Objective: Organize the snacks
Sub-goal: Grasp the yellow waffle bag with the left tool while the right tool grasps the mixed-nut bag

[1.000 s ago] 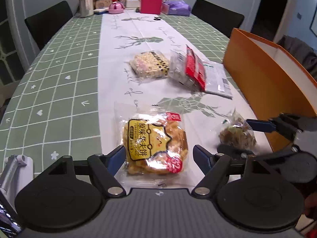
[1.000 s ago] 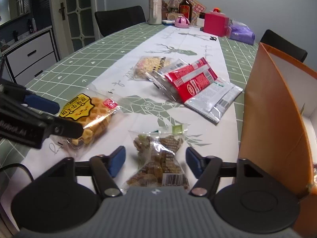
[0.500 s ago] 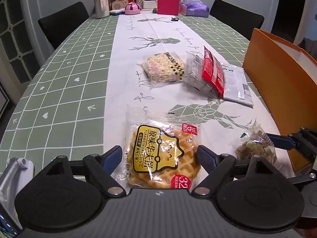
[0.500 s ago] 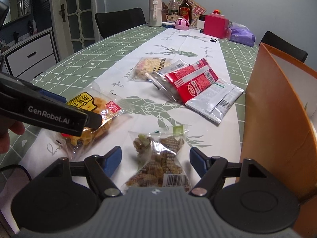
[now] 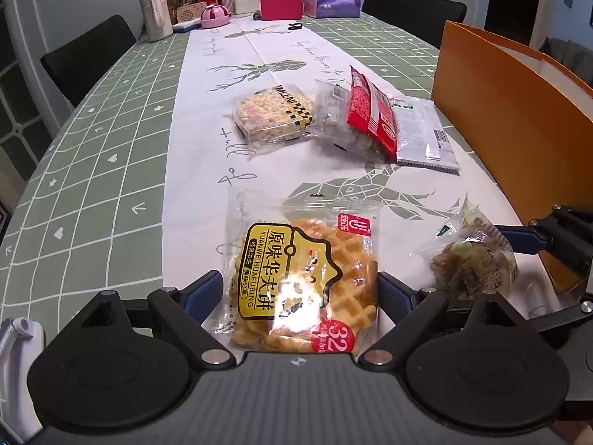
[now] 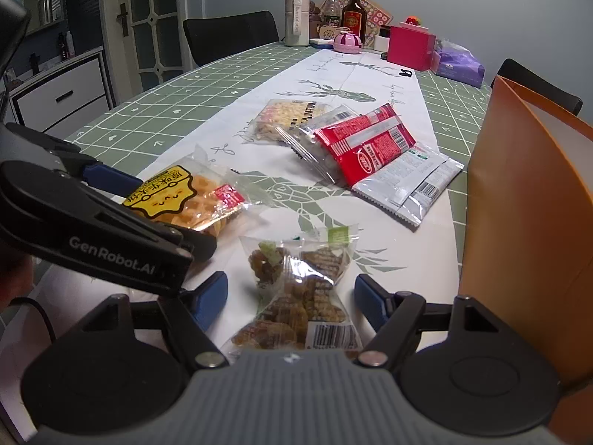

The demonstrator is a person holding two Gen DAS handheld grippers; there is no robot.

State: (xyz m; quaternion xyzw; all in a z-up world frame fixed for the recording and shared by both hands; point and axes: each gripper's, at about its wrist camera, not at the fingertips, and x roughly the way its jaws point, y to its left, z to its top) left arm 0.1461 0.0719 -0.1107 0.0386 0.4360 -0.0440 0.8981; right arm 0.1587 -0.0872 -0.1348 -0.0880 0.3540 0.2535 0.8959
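Note:
A waffle pack [image 5: 296, 270] with a yellow label lies flat on the white table runner. My left gripper [image 5: 298, 293] is open around it, one finger on each side, and the pads do not press the wrapper. A clear bag of brown snacks [image 6: 296, 289] lies between the fingers of my right gripper [image 6: 292, 296], which is open and not squeezing it. That bag [image 5: 470, 259] also shows in the left wrist view, to the right of the waffle pack. An orange box [image 6: 519, 222] stands close on the right.
Farther along the runner lie a puffed-rice pack [image 5: 274, 115], a red pack [image 5: 370, 115] and a silver pack [image 5: 422, 129]. Bottles [image 5: 155, 11], a pink box [image 5: 281, 0] and a purple bag [image 5: 333, 0] crowd the far end. Black chairs [image 5: 85, 55] stand around the table.
My left gripper has moved forward and down, so the waffle pack now sits squarely between its fingers, which stand a little wider. The right gripper and its bag have stayed put.

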